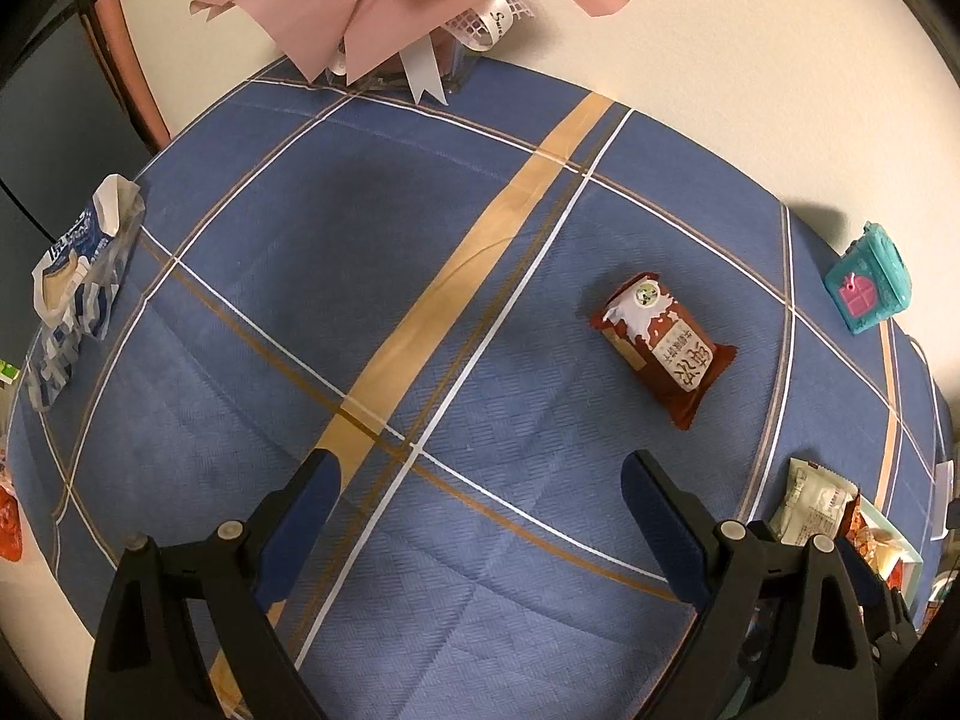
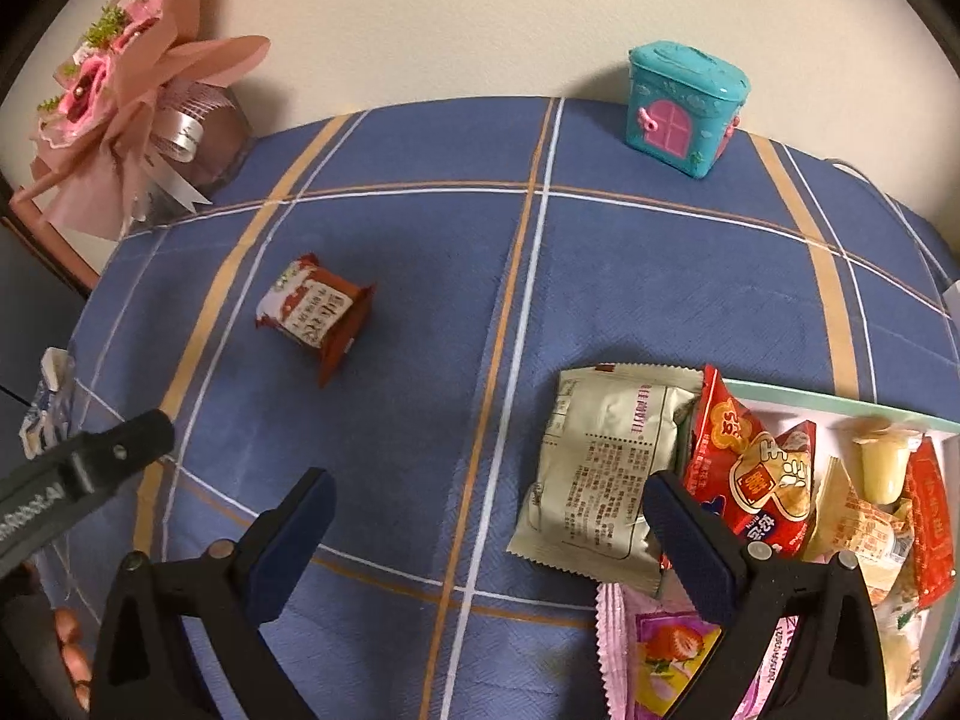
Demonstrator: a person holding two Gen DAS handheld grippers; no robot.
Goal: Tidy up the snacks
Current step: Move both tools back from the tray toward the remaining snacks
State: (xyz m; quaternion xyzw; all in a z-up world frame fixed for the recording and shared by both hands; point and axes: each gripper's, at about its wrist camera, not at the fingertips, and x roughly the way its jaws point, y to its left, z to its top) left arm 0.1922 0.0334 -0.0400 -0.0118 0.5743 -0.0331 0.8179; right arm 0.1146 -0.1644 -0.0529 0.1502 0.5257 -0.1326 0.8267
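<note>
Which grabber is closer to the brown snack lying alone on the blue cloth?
Probably left. The left gripper hovers open just short of the brown snack, which lies ahead to its right. The right gripper sits farther back, beside the tray.

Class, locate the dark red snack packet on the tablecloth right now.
The dark red snack packet lies alone on the blue checked tablecloth, right of centre in the left wrist view and left of centre in the right wrist view, between the pink bouquet and the teal toy house.
</note>
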